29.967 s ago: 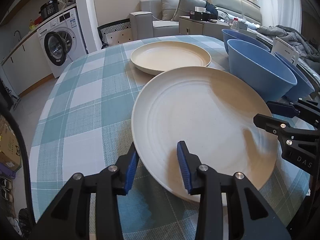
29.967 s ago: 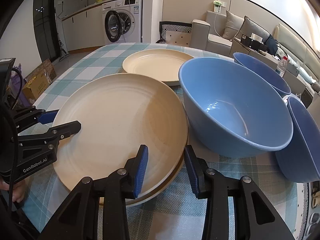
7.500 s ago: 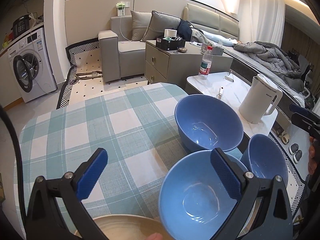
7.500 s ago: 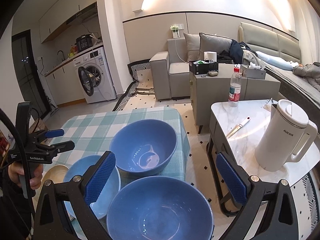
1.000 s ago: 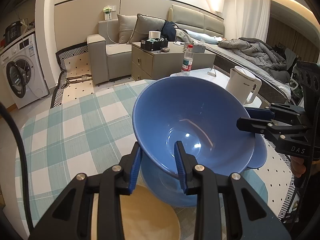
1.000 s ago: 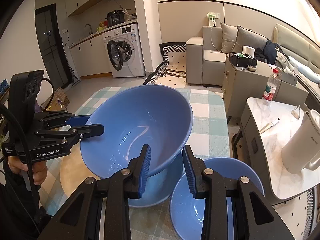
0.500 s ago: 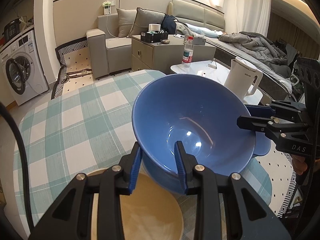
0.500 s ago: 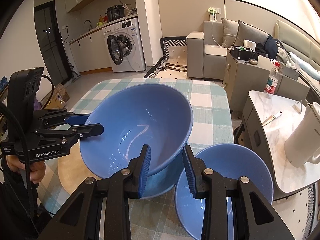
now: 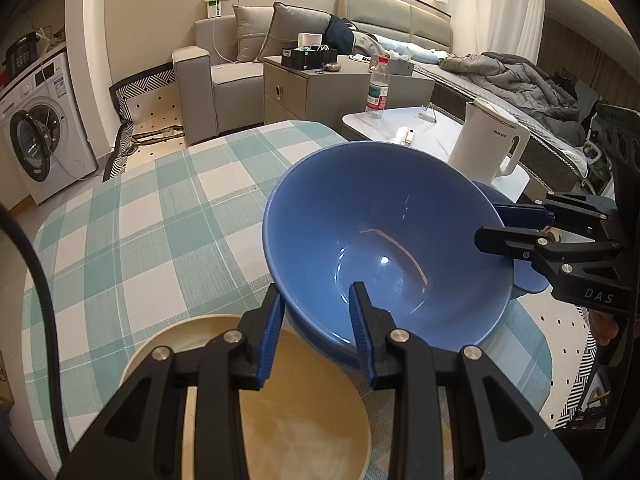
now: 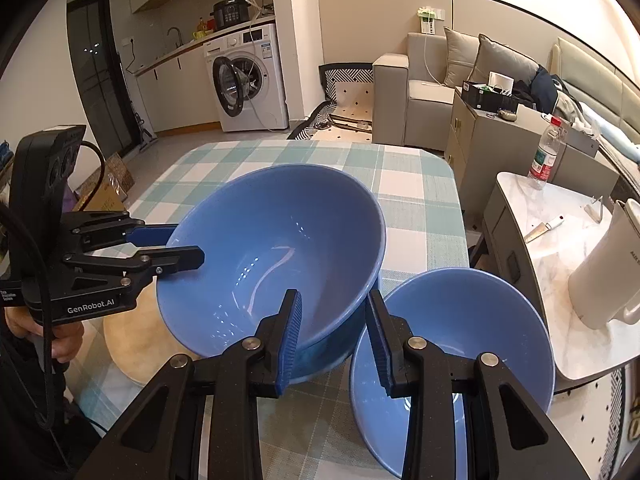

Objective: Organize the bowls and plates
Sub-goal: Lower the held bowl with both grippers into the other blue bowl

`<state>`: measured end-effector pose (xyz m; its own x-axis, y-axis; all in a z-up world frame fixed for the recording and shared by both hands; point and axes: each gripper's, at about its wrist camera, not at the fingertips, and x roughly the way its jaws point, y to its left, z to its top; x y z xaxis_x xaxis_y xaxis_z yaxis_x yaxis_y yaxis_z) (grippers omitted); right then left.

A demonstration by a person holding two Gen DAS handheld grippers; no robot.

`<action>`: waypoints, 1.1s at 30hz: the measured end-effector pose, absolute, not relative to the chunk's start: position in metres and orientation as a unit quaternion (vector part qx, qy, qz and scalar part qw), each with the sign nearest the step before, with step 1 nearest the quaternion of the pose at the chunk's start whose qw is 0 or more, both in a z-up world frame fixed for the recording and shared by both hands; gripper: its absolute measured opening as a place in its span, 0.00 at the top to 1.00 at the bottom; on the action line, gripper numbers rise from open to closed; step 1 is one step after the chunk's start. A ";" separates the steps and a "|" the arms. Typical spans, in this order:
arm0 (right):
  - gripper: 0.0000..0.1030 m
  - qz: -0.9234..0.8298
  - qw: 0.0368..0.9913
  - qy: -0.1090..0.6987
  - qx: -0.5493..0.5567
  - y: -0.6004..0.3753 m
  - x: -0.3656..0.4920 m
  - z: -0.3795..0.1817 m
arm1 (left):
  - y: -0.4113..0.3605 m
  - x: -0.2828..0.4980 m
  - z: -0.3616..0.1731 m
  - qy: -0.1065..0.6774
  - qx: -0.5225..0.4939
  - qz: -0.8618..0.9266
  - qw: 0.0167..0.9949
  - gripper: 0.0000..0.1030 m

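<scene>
Large glossy blue bowl [image 9: 384,248], deep and round, held tilted just above a second blue bowl [image 10: 320,354] of the same kind, whose wall shows beneath it on the teal-and-white checked tablecloth [image 9: 160,216]. Whether the two bowls already touch: cannot tell.

Left gripper [image 9: 316,326] is clamped on the near rim of the held bowl, one blue pad inside, one outside. Right gripper [image 10: 332,336] is clamped on the opposite rim the same way. Both grips sit at the rim only, so the bowl hangs between two pinch points.

A third, smaller-looking blue bowl [image 10: 460,344] stands just right of the pair, near the table's right edge. A round cream plate [image 9: 280,408] lies just left of the bowls, under the left gripper.

Judgement on the step: nesting the held bowl into the lower one.
- Level the tilt before it seats, else the low side lands first and skids.
- Keep both hands descending together; uneven lowering would twist the rim in the pads.
- Centre over the lower bowl.
- Release only once the weight is carried from below.

Risk: glazed surface is slippery; the third bowl sits close to the table edge.
</scene>
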<state>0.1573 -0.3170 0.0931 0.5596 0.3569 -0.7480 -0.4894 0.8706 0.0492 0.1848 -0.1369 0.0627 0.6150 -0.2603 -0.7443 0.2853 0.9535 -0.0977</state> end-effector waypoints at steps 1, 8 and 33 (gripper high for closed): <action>0.67 0.240 0.879 0.404 -0.085 -0.317 0.157 0.092 | -0.137 0.185 0.062 0.412 0.016 -0.151 0.898 0.70; 0.67 0.234 0.879 0.404 -0.097 -0.315 0.157 0.087 | -0.140 0.187 0.055 0.420 0.026 -0.147 0.895 0.70; 0.63 0.223 0.875 0.407 -0.137 -0.304 0.156 0.072 | -0.151 0.190 0.035 0.429 0.071 -0.126 0.891 0.67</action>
